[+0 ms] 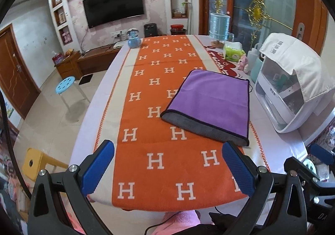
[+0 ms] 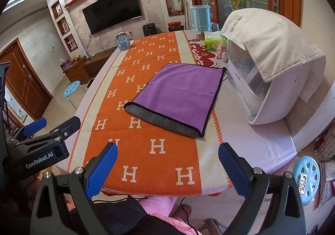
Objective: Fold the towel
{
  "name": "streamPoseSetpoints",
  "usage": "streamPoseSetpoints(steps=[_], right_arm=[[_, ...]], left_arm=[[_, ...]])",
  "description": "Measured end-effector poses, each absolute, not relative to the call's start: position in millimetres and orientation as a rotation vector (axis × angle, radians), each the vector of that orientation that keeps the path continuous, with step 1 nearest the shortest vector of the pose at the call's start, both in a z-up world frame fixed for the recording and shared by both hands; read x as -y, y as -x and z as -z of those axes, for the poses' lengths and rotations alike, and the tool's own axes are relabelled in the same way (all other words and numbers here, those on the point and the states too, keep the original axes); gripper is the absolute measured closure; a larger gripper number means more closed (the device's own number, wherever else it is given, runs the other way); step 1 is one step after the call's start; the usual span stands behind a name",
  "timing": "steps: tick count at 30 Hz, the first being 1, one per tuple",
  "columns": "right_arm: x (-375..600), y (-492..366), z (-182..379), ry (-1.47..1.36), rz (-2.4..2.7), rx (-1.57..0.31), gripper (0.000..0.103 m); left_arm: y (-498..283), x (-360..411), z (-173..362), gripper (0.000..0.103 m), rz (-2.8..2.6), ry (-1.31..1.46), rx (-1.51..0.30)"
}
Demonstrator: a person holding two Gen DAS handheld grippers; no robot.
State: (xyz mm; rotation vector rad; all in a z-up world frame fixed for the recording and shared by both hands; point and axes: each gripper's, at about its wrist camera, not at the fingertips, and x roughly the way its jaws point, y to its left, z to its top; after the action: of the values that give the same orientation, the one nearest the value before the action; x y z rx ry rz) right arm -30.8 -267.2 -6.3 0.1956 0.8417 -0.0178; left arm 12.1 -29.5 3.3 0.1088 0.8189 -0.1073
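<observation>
Towel (image 1: 209,105) folded on table; both hand-held grippers, left (image 1: 168,163) and right (image 2: 167,163), hover above near edge, jaws spread, empty.

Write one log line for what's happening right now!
towel: folded, flat on orange cloth | left gripper: open, empty | right gripper: open, empty | contact: none

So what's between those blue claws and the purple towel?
Only orange H-patterned cloth separates the right gripper from the towel, shown in the right wrist view.
</observation>
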Motion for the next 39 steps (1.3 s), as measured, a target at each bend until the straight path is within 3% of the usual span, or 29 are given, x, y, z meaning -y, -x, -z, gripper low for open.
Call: streamPoseSetpoints(steps=[18, 31, 39], right_arm=[[296, -23, 7, -0.101, 0.024, -0.783, 0.006], [295, -58, 56, 0.083, -0.100, -0.861, 0.006], [298, -79, 87, 0.075, -0.136, -0.952, 0.014]], left_arm=[[-103, 61, 5, 0.001, 0.238, -0.288, -0.819], [-154, 64, 39, 0.001, 0.401, -0.461, -0.803], [-183, 63, 72, 0.001, 0.502, -0.537, -0.855]])
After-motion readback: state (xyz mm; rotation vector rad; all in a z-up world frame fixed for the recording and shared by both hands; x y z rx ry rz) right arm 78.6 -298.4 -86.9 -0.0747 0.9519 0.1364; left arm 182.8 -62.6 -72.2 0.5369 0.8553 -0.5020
